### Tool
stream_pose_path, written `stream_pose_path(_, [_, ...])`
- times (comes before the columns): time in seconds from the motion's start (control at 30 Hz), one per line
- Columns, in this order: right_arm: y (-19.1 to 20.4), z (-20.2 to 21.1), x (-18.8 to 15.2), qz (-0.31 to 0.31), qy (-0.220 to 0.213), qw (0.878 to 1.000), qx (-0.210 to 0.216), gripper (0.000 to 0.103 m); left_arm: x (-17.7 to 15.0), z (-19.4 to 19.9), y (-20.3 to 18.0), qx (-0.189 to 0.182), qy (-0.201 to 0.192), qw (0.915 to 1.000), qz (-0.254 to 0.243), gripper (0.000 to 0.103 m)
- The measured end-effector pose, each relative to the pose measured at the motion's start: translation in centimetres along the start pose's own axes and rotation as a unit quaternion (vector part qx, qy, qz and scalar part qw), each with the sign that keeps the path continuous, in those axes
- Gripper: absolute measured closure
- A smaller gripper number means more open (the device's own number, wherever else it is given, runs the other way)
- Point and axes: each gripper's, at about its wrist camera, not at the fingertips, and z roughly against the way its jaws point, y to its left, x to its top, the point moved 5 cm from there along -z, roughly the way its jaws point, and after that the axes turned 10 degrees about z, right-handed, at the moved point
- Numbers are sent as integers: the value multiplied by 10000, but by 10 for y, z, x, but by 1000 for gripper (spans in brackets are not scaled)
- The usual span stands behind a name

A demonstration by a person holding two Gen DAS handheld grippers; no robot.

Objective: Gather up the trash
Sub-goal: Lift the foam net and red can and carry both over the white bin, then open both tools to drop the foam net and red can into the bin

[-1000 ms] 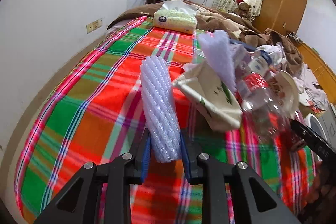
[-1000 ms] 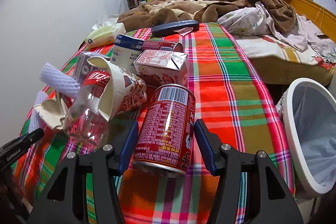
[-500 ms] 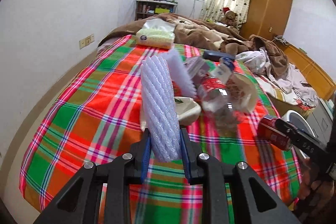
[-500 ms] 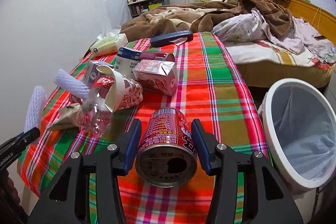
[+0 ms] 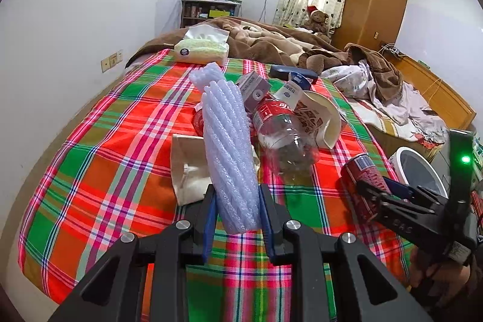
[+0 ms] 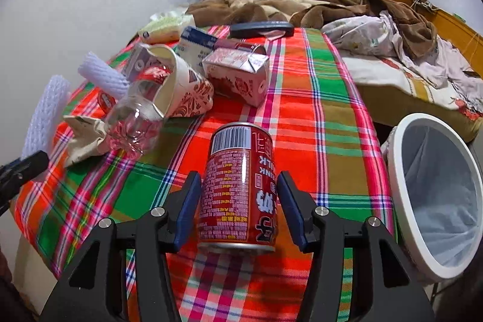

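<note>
My left gripper (image 5: 238,207) is shut on a white foam net sleeve (image 5: 229,147) and holds it above the plaid cloth; the sleeve also shows in the right wrist view (image 6: 45,113). My right gripper (image 6: 238,201) is shut on a red drink can (image 6: 238,186), held above the cloth near its front edge; the can also shows in the left wrist view (image 5: 360,180). A white bin with a liner (image 6: 434,195) stands on the floor to the right. Trash lies in a pile: a clear plastic bottle (image 6: 135,116), a paper cup (image 6: 184,86), a red carton (image 6: 238,74), crumpled paper (image 6: 84,138), a second foam sleeve (image 6: 102,77).
The plaid cloth (image 6: 317,98) covers the bed's near part. A tissue pack (image 5: 202,50), a dark case (image 6: 259,27) and a blue-white carton (image 6: 196,46) lie further back. Brown blankets and clothes are piled behind and to the right. A wall runs along the left.
Both grippers have pulled back from the pile with their loads. The can has tipped from end-on to upright and sits nearer the bin. The foam sleeve stays gripped.
</note>
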Motion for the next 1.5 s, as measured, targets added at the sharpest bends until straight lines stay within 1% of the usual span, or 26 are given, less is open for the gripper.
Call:
stream_pose_path(0.07, [-2, -3, -2, -80, 54, 10000, 22, 48, 1, 0, -3, -19, -12, 10000, -38, 77])
stream_pose_path(0.17, [-5, 0, -4, -267, -38, 9996, 98, 48, 1, -1, -6, -40, 5, 10000, -80, 77])
stream_pose_path(0.3, [-5, 7, -9, -296, -165, 9994, 75, 49, -1, -1, -13, -57, 13, 9999, -135, 77])
stream_pose_path(0.37, [-8, 13, -10, -417, -270, 9986, 174, 49, -2, -1, -17, -84, 16, 9998, -189, 77])
stream_pose_path(0.47, [-14, 26, -10, -468, -422, 9978, 190, 49, -2, 1, -27, -154, 6, 9995, -270, 77])
stream_pose_path(0.63, [-29, 52, -8, -536, -694, 9960, 165, 49, -3, 2, -53, -309, -7, 9984, -474, 77])
stream_pose_path(0.83, [-61, 71, -11, -656, -833, 9943, -91, 49, -4, 2, -99, -610, 4, 9948, -820, 77])
stream_pose_path(1.03, [-101, 87, -22, -912, -911, 9909, -393, 49, -9, -4, -161, -997, 92, 9876, -1208, 77])
stream_pose_path(1.23, [-141, 91, -33, -1147, -830, 9870, -755, 49, -24, -17, -222, -1462, 355, 9755, -1606, 77])
stream_pose_path(1.37, [-166, 87, -42, -1364, -736, 9838, -904, 48, -35, -26, -255, -1662, 473, 9675, -1847, 77])
stream_pose_path(1.5, [-187, 82, -53, -1508, -596, 9812, -1043, 48, -48, -40, -285, -1875, 702, 9592, -1995, 77])
